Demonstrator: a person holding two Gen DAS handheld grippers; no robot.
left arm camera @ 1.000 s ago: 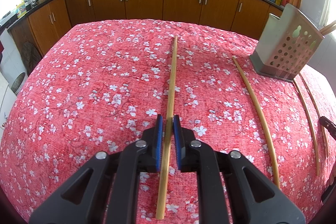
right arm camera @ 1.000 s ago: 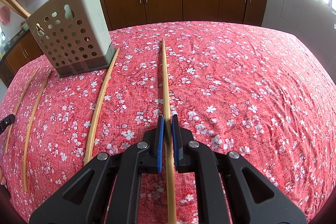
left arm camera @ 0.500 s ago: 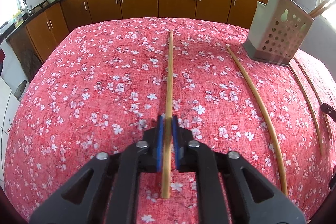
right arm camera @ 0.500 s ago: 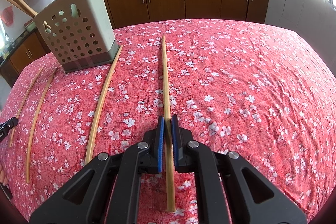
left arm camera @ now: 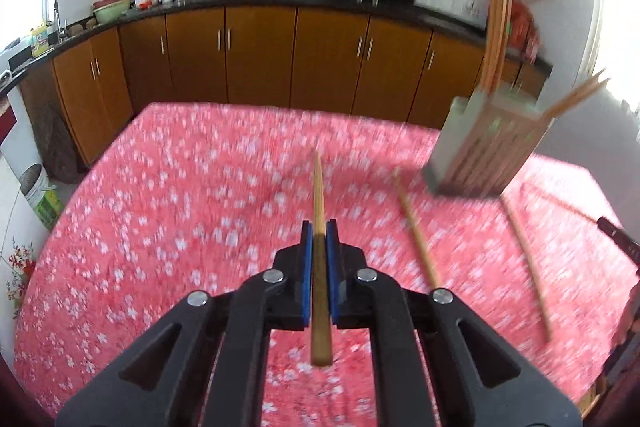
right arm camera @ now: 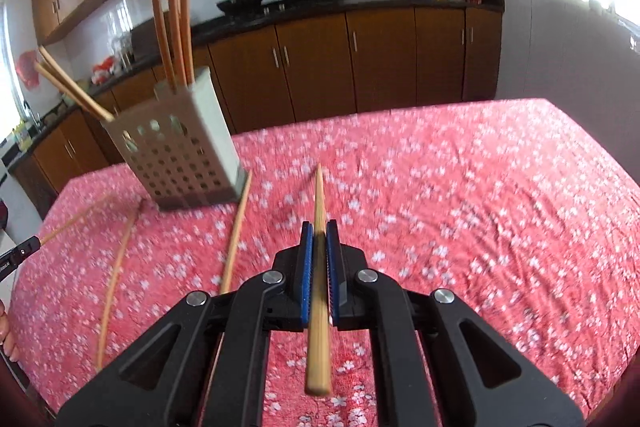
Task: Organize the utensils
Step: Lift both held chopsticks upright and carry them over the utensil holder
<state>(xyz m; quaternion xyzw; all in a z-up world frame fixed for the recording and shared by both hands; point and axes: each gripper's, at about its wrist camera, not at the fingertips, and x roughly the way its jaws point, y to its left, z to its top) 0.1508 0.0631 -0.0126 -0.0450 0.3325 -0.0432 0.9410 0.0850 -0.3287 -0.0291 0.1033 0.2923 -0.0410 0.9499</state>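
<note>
Left gripper (left arm camera: 319,239) clamped on a bamboo chopstick (left arm camera: 320,267), raised off the floral-clothed surface (left arm camera: 160,227); right gripper (right arm camera: 319,239) likewise clamped on a second chopstick (right arm camera: 319,307); perforated utensil holder (right arm camera: 180,159) stands upright on the surface, chopsticks inside; loose chopsticks (right arm camera: 236,231) lie beside its base

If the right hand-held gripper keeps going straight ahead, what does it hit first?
Probably the red floral tablecloth: the right hand-held gripper, shut on a bamboo chopstick, points down at bare cloth. The perforated grey utensil holder sits well left of that line.
</note>
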